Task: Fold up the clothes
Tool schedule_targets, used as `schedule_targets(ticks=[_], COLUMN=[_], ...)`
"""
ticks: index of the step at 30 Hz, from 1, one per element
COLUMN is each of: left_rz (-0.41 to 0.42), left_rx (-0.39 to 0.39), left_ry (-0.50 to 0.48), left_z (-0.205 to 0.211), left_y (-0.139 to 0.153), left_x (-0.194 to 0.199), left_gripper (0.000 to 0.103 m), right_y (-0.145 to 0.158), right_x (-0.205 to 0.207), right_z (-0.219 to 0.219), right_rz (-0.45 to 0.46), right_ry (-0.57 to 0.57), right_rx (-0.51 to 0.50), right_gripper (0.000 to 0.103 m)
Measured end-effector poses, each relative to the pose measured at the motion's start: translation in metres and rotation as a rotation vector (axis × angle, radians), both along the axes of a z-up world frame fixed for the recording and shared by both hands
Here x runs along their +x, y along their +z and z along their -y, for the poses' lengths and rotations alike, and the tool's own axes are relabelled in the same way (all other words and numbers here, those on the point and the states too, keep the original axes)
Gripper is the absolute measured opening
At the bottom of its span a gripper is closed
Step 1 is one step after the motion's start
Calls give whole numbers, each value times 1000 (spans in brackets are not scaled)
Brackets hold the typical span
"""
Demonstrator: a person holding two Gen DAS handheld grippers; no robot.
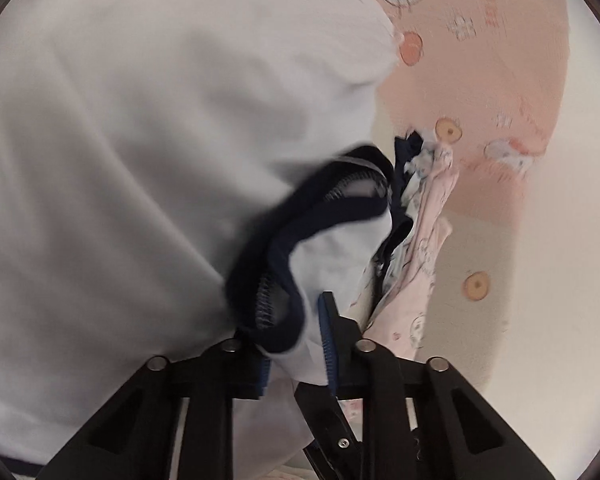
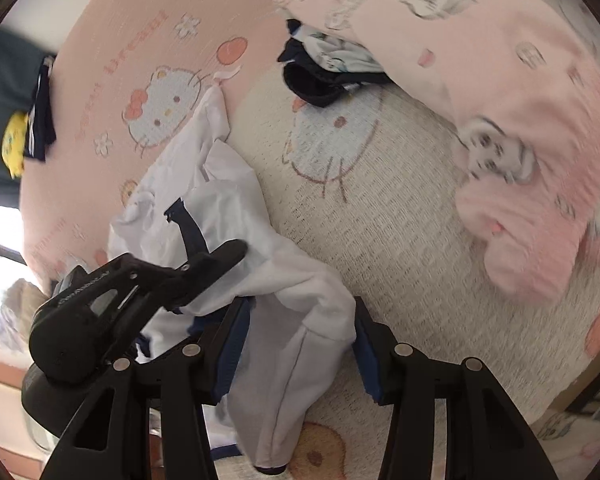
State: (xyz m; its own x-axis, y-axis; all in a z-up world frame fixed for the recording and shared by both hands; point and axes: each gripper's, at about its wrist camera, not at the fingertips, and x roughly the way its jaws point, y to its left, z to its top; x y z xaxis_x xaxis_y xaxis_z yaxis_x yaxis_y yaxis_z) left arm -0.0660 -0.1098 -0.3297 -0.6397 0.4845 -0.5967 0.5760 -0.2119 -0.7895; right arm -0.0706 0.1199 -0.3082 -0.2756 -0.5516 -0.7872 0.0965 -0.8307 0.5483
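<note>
A white garment (image 1: 140, 160) with navy trim (image 1: 268, 240) fills the left of the left wrist view. My left gripper (image 1: 296, 344) is shut on a fold of it just below the trim, with cloth bunched between the pads. In the right wrist view the same white garment (image 2: 228, 200) lies crumpled on the bed. My right gripper (image 2: 300, 340) has a thick wad of it filling the gap between its blue pads and holds it. The left gripper (image 2: 208, 228) comes in from the left there, clamped on the cloth a little further up.
A pink cat-print garment (image 2: 520, 152) lies at the right, with dark navy clothes (image 2: 312, 84) tucked beside it. All rest on a pink and cream cartoon-cat bedsheet (image 2: 380, 208). A striped navy item (image 2: 40, 120) hangs at the far left edge.
</note>
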Motion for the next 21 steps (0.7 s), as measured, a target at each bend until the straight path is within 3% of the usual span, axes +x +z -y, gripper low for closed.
schedule_targets(ticks=[1,3,5,7,15,18,21], left_rz=[0,-11,-27,-46,0,11,44], left_rx=[2,-23,-56,-74,-137,-230,-251], left_ry=[15,39,35,18,-92,-117,-133], left_z=[4,8,14,13,11,13,18], left_y=[0,6,15,24,35,42,36], left_x=[3,5,0,-9,1,7,15], left_gripper=[11,11,10,9,7,7,7], right_y=[2,6,7,7,8,3,-5], right_x=[-2,-4,-6,-6,-12,-7,-5], right_z=[6,21,29,31,24,5,-16], right_rz=[-10,-47,-74,-91,-20,46,88], right_ry=[19,55,78,78,-37,-122,-175], right_rx=[33,174,267,293,293,187,62], right_gripper=[48,23,16,12,8,8,8])
